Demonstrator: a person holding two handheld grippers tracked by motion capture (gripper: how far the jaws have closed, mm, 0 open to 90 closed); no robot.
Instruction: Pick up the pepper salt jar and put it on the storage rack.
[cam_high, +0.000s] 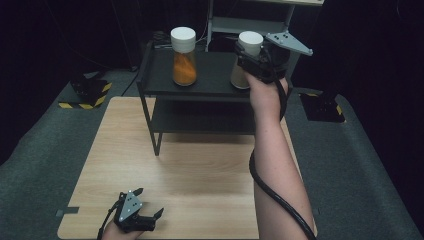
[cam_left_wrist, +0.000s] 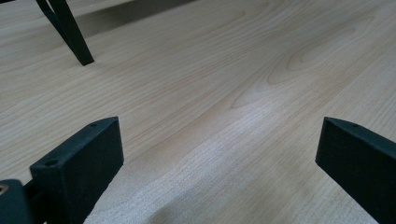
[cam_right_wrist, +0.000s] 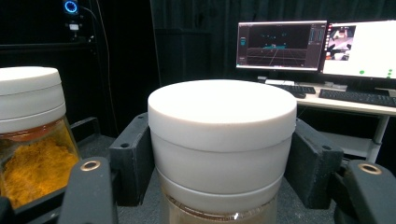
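High view: a white-lidded jar (cam_high: 248, 59) is held upright on the top shelf of a black rack (cam_high: 150, 80), its lid clamped between the right tongs (cam_high: 250, 62), beside a jar of orange powder (cam_high: 183, 56). The left tongs (cam_high: 150, 205) are rested wide open and empty on the counter (cam_high: 200, 170), well apart.

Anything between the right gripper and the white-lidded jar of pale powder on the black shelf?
Nothing visible: the right gripper is already shut on the white lid of the pale-powder jar. The orange-powder jar stands apart, further left.
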